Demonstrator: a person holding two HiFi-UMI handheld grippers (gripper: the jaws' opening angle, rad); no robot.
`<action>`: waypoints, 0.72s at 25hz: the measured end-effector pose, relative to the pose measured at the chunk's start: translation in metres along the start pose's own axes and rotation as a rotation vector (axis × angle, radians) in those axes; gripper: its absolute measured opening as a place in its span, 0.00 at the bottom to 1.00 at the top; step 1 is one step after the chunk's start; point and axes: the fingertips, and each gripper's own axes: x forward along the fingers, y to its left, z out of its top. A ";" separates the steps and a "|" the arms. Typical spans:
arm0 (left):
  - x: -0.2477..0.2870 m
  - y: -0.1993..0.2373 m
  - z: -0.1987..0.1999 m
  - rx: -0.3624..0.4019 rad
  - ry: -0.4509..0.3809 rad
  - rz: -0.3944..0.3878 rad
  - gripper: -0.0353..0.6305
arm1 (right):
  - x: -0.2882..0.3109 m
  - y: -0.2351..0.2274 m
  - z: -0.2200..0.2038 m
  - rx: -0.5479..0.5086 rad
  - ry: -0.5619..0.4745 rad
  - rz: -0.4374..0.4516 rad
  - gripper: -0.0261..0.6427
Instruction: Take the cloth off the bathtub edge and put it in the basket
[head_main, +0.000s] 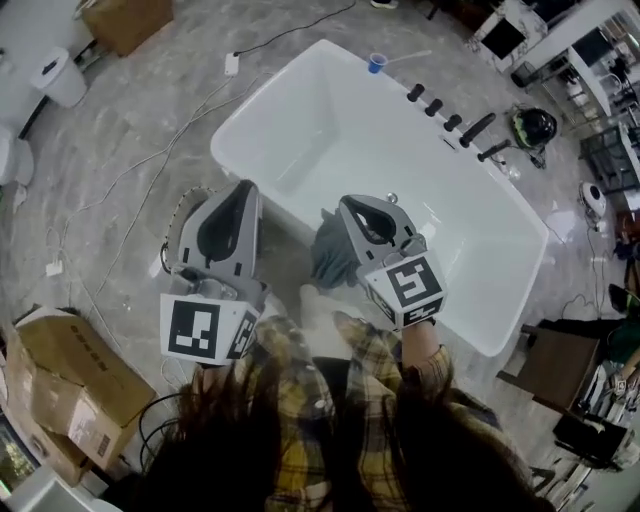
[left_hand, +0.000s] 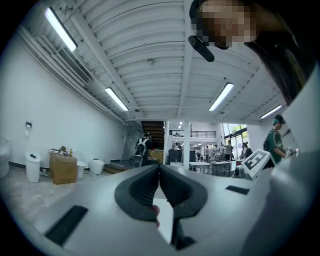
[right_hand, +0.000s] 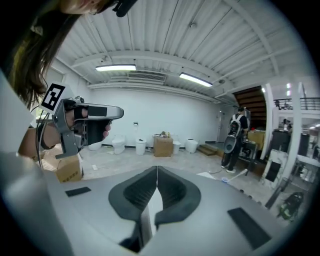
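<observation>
A grey cloth (head_main: 331, 258) hangs over the near edge of the white bathtub (head_main: 300, 100), partly hidden behind my right gripper (head_main: 368, 208). That gripper is shut and empty, held level just above the cloth. My left gripper (head_main: 244, 192) is also shut and empty, to the left of the tub over the floor. In the left gripper view the jaws (left_hand: 159, 172) meet with nothing between them, and in the right gripper view the jaws (right_hand: 157, 175) do the same. The right gripper view also catches the left gripper (right_hand: 87, 117) in a hand. No basket is in view.
A blue cup (head_main: 376, 62) and black tap handles (head_main: 450, 118) sit on the tub's far rim. Cardboard boxes (head_main: 60, 385) stand at the lower left and another box (head_main: 125, 20) at the top. A white bin (head_main: 60, 75) and cables (head_main: 150, 160) are on the floor.
</observation>
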 end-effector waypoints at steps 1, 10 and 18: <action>0.010 -0.005 -0.002 -0.002 0.006 -0.041 0.09 | -0.004 -0.008 -0.003 0.010 0.009 -0.040 0.06; 0.060 -0.078 -0.029 -0.005 0.070 -0.348 0.09 | -0.075 -0.060 -0.044 0.127 0.075 -0.334 0.06; 0.072 -0.124 -0.056 0.005 0.142 -0.482 0.09 | -0.096 -0.076 -0.080 0.181 0.113 -0.395 0.06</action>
